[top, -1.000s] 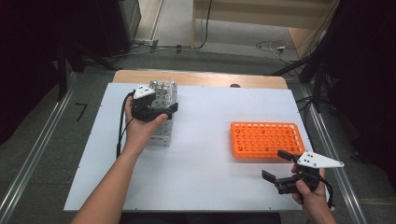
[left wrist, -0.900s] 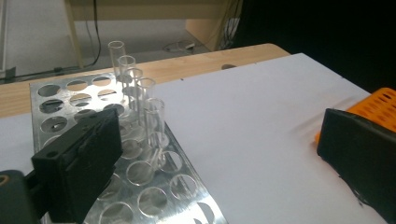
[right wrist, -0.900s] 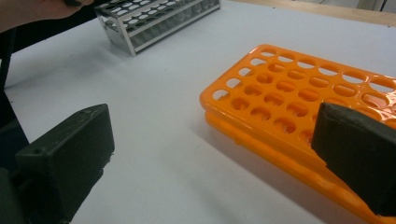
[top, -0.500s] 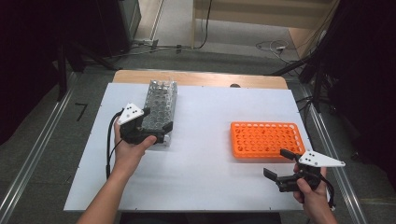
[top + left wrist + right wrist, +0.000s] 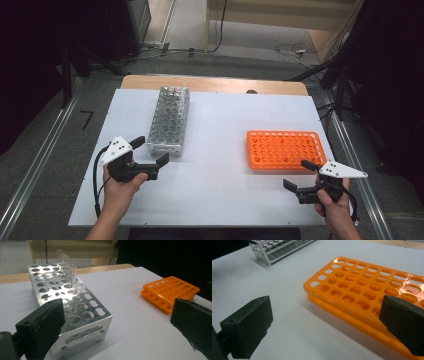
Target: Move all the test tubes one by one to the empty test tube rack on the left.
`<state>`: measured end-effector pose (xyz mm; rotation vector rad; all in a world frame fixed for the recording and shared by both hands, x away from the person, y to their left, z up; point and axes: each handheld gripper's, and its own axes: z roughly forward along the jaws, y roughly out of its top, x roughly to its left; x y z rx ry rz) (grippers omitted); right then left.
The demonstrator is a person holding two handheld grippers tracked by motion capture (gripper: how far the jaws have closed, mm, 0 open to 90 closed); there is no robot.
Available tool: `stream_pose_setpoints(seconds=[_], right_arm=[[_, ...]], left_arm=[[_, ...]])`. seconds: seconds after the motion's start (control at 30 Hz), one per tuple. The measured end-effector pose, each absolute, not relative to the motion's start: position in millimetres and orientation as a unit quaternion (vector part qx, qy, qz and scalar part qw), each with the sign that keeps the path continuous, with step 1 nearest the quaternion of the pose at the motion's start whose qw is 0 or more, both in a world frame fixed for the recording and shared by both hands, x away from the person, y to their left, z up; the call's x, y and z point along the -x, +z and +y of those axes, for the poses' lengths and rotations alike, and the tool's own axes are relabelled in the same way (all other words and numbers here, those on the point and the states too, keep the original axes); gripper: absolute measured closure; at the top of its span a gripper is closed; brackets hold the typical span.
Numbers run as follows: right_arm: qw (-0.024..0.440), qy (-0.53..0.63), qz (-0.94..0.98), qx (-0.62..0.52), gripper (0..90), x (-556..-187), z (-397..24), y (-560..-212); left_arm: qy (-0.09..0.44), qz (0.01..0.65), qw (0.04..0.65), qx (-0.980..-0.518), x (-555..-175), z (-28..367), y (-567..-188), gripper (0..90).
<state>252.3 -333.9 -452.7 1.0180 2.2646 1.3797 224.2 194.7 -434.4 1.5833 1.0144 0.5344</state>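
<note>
On the white table (image 5: pixel 220 135) the person holds one gripper in each hand. The left gripper (image 5: pixel 150 152) is at the near end of the metal rack (image 5: pixel 169 120), and its jaws stand wide apart with nothing between them. One jaw is just beside the near left corner of this rack, the other is a little to the right of the near end; I cannot tell if they touch it. In the left gripper view the rack has some glass tubes (image 5: pixel 66 261) standing upright at its far end.

The right gripper (image 5: pixel 297 175) is near the front edge of the table, just in front of the orange rack (image 5: pixel 285 149). Its jaws are also wide open and hold nothing. The two racks lie well apart.
</note>
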Motion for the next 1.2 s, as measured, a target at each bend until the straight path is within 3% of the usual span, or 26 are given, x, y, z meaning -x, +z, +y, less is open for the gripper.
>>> stream_pose_setpoints(seconds=[0.53,0.87,1.2], right_arm=[[0.163,0.472,0.786,-0.365,0.0,-257,-346,-463],[0.169,0.47,0.781,-0.375,0.0,-260,-355,-469],[0.172,0.468,0.781,-0.376,0.0,-260,-355,-470]], left_arm=[[0.235,0.412,0.557,-0.682,-187,217,-443,0.0],[0.239,0.423,0.562,-0.67,-190,238,-453,0.0],[0.236,0.426,0.559,-0.671,-192,234,-453,0.0]])
